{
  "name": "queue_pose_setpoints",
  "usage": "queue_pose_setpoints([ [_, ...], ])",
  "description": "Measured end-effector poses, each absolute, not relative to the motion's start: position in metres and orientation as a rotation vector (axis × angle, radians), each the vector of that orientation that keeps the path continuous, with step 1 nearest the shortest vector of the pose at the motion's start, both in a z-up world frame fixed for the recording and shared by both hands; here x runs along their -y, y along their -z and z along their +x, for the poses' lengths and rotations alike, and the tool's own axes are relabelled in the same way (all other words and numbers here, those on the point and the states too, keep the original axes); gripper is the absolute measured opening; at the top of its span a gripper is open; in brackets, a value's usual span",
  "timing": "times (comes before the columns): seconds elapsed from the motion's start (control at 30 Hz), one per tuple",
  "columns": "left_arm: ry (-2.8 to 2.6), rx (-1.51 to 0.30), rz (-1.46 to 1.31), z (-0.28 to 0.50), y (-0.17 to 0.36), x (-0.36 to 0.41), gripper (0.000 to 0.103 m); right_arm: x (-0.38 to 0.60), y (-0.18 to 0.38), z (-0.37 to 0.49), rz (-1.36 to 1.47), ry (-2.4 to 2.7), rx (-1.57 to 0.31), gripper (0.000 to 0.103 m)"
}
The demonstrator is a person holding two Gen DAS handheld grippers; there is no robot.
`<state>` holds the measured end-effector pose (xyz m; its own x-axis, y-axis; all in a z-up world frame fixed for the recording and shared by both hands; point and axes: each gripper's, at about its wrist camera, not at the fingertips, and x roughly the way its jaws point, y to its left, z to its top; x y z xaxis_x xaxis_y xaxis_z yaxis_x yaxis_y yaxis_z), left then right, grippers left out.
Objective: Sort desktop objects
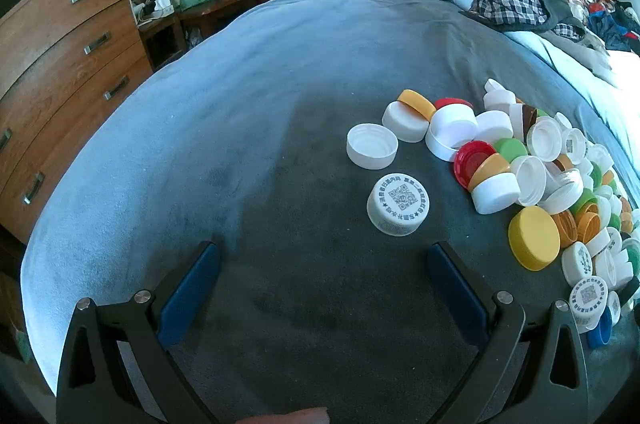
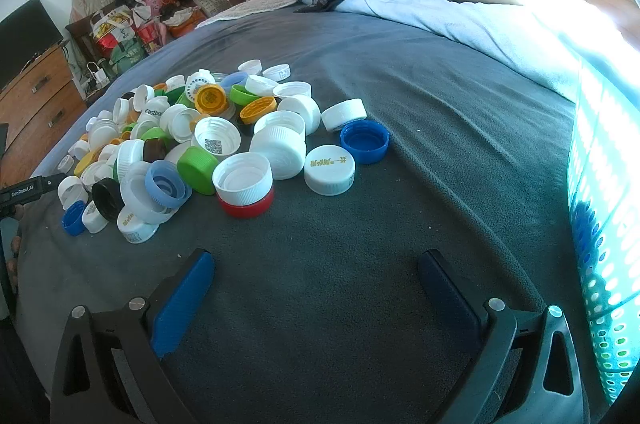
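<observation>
The left hand-held gripper is hovering with jaws spread, empty, just short of a white round plastic bottle cap printed with a QR code, which is lying apart from the heap of mixed plastic caps on the grey bed blanket. The cap is probably light, rigid and slick, so pinching across its ribbed sides looks best. The right hand-held gripper is likewise spread and holding nothing.

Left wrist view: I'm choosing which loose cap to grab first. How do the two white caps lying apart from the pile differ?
The QR-code cap lies closed side up, showing its printed top; the open white cap lies hollow side up, showing its inner ring. The QR-code cap sits nearer the left gripper, while the open cap lies farther off, close to the pile. Both are white, round and rest on the grey blanket.
</observation>
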<state>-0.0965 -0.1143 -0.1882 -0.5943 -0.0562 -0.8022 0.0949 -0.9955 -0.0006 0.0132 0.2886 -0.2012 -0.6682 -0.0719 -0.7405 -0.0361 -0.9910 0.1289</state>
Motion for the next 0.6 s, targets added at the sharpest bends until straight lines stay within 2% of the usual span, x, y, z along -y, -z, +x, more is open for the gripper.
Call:
queue_pose_setpoints([
  [0.6,2.733,-0.060,1.369,-0.0972,0.1882,0.1131,0.102,-0.2893,0.2014,0.0133,1.271,2.844,0.207,0.103],
])
